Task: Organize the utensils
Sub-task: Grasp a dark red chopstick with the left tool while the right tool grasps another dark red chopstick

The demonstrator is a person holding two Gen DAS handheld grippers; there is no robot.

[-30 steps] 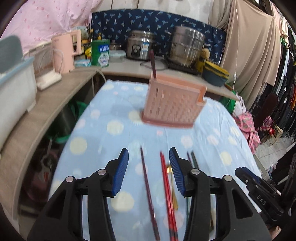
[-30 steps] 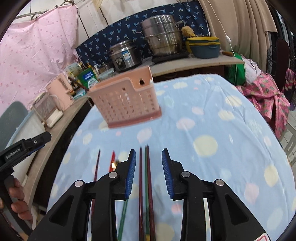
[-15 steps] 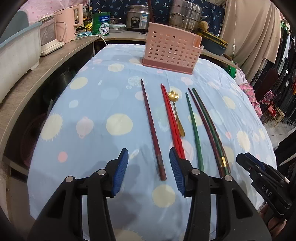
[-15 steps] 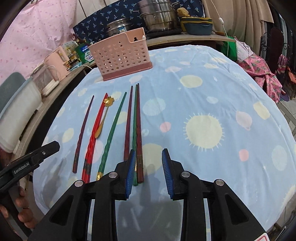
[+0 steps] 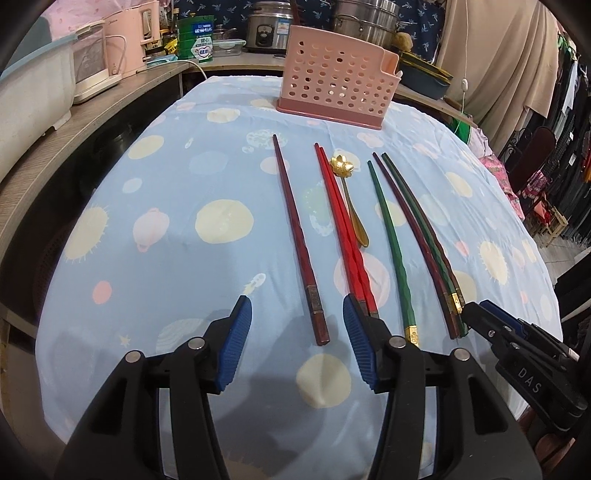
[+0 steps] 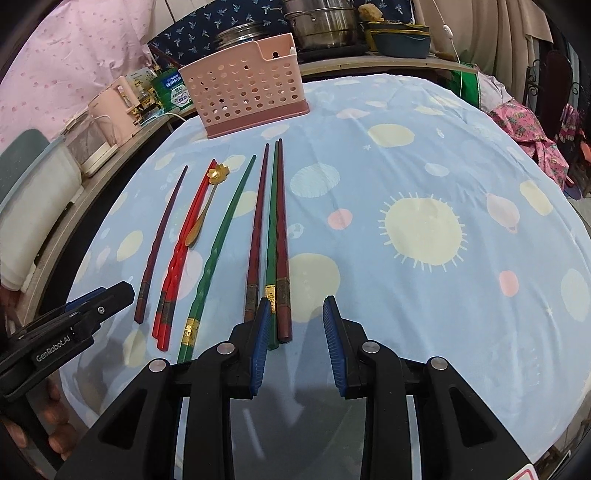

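Note:
Several chopsticks lie side by side on the blue patterned tablecloth [image 5: 155,236]: a dark red one [image 5: 295,236], a bright red pair [image 5: 341,229], a green one [image 5: 391,243], and a dark red and green group [image 5: 424,240]. A gold flower spoon [image 5: 349,199] lies between them. A pink perforated utensil basket [image 5: 336,92] stands beyond, also in the right wrist view [image 6: 247,96]. My left gripper [image 5: 297,332] is open, at the near end of the dark red chopstick. My right gripper [image 6: 295,332] is open at the near ends of the dark red and green group [image 6: 275,236].
A wooden counter [image 5: 74,133] runs along the left and back with a pink kettle [image 5: 129,40], a green tin [image 5: 195,37], a rice cooker [image 5: 269,22], steel pots [image 5: 365,18] and a white bin [image 5: 26,96]. Clothes hang at the right.
Both grippers have pulled back toward the near edge of the table and tilted down. The basket now looks farther away and the full length of the utensils shows. Nothing was picked up.

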